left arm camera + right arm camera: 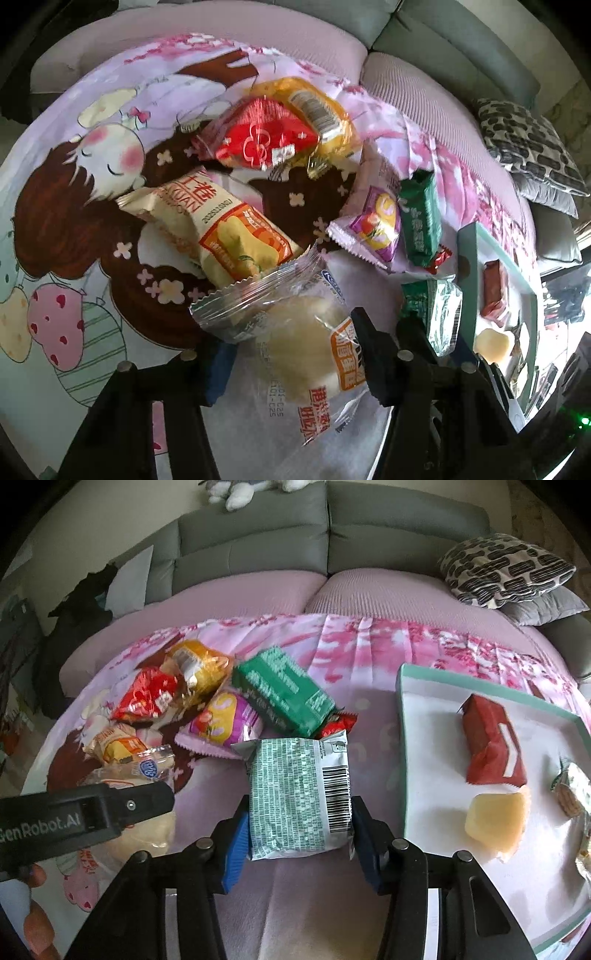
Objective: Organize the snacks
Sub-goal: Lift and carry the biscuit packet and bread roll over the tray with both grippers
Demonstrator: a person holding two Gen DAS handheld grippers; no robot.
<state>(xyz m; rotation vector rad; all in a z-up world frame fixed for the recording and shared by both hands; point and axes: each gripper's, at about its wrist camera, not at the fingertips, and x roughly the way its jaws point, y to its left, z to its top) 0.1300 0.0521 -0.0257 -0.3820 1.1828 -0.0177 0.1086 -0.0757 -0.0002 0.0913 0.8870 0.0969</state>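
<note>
Right claw (299,834) over pink cartoon sheet (369,646), grey sofa (332,535).

1. The left gripper (291,354) points steeply down, its two black fingers on either side of the clear-wrapped bun (295,343), pads against the wrapper.
2. The right gripper (297,834) sits just right of that bun, tilted downward, blue-padded fingers (236,845) pressing the green-and-white packet (299,797).

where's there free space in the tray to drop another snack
The tray's near-left stretch is bare, from its teal left wall to the yellow cake. The far-left corner beside the red packet is bare too. The right edge is crowded with wrappers.
</note>
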